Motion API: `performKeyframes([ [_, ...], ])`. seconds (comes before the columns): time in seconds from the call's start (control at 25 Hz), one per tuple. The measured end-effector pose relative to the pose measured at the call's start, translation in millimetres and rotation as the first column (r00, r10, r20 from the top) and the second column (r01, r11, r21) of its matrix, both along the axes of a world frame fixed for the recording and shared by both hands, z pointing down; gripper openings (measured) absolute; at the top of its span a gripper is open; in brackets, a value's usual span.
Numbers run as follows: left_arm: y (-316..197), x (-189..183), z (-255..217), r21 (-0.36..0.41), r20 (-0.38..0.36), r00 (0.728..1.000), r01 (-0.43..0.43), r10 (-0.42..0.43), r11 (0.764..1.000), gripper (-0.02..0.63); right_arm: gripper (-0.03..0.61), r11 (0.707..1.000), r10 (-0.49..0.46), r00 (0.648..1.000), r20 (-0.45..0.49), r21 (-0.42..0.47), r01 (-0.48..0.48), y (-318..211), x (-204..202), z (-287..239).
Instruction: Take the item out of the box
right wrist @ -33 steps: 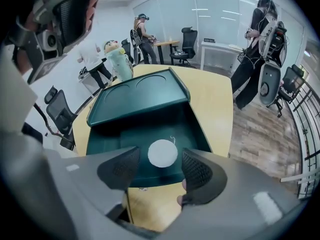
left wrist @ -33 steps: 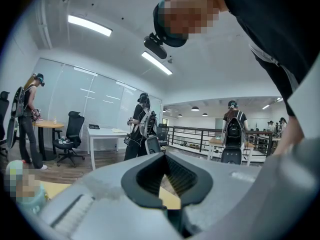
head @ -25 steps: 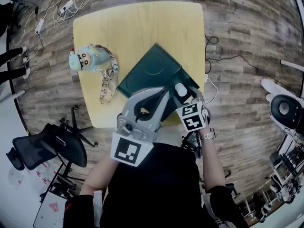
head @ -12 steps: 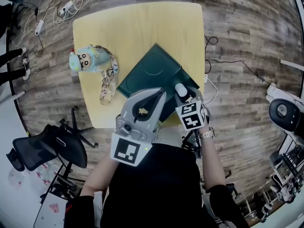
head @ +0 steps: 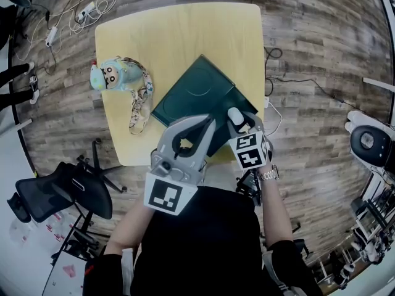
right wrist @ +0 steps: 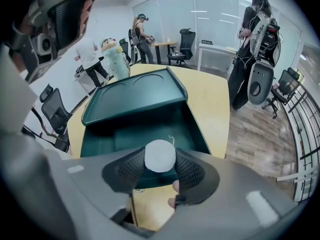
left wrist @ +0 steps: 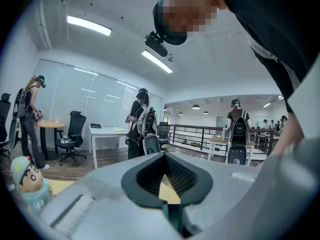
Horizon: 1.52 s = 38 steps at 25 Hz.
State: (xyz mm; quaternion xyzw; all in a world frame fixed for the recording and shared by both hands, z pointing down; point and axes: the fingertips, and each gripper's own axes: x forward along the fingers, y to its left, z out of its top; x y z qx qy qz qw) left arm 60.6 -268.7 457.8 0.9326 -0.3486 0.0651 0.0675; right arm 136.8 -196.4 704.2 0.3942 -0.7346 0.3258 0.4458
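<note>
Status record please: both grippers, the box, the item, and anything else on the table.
right gripper: jaws have just been closing, pads now on the white round item, over the box
left gripper: shut, empty
box: dark green, lid open, on the yellow table
other: cartoon bottle with lanyard, left of the box

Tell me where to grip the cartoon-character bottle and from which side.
Grip the cartoon-character bottle across its pale blue body, below the head, coming in level from the table edge. It stands upright, and its lanyard trails toward the green box, so avoid that side.
</note>
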Motion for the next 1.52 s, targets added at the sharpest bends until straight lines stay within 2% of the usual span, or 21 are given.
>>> performKeyframes([
  [0.48, 18, 5, -9, 0.026, 0.002, 1.000, -0.007, 0.007, 1.000, 0.000, 0.184, 0.998, 0.012, 0.999, 0.037, 0.059, -0.014, 1, 4, -25],
  [0.92, 49, 17, -20, 0.052, -0.003, 1.000, -0.020, 0.020, 0.998, 0.000, 0.184, 0.991, 0.077, 0.991, 0.113, 0.101, -0.088, 13, 16, -60],
  [1.52, 93, 9, -37, 0.090, 0.017, 1.000, 0.002, -0.003, 0.996, 0.000, 0.184, 0.967, 0.110, 0.981, 0.160, 0.211, -0.143, 35, 26, -115],
])
